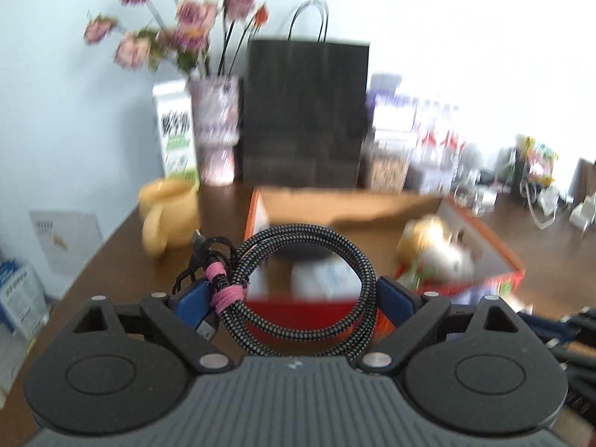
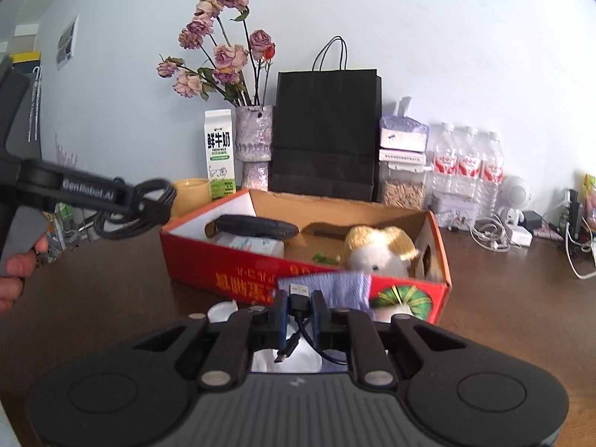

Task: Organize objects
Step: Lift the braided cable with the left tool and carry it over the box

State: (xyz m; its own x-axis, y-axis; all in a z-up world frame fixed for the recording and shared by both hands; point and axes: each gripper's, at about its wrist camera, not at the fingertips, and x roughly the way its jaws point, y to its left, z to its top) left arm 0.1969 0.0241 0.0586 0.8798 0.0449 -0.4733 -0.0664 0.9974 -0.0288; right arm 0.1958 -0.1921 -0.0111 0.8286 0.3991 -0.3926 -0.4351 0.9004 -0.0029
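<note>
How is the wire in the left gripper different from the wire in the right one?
The black braided cable coil is thick, wound in a big loop and tied with pink bands; the thin dark USB cable hangs loose with a plug dangling. The left hand-held gripper holds its coil with jaws spread wide; the right hand-held gripper is pinched nearly shut on its cable. Both cables are held up near the red cardboard box.

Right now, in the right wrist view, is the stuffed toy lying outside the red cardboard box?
No. The stuffed toy sits inside the red cardboard box, near its right end, behind the front wall.
</note>
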